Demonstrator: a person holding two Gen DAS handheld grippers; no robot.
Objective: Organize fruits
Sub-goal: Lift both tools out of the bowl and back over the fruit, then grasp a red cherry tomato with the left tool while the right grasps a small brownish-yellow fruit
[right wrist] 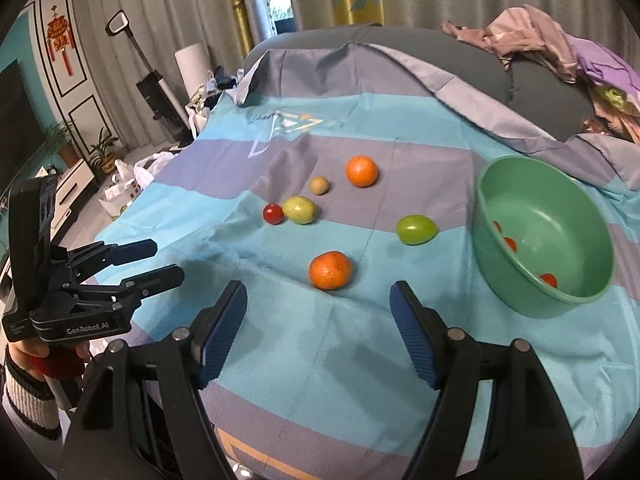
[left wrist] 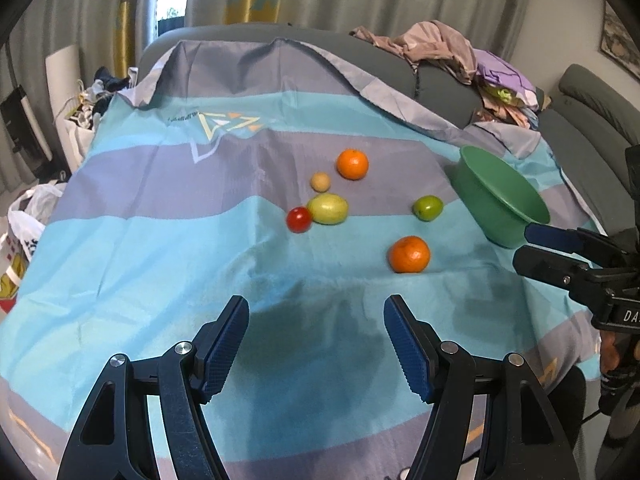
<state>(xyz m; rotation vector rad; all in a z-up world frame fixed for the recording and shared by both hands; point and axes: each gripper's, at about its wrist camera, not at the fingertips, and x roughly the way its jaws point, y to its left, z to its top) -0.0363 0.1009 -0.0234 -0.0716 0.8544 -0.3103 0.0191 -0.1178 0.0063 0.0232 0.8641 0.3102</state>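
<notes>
Tongs of left gripper [left wrist: 316, 344] and right gripper [right wrist: 318, 332] gape wide; both empty, touching nothing

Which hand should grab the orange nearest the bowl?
Probably the right. The right gripper is open with the near orange just ahead of it, and the green bowl is on its side.

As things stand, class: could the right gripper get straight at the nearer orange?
Probably yes. The right gripper is open and empty, and the nearer orange lies on bare cloth just ahead, with nothing between; the green bowl sits off to one side.
</notes>
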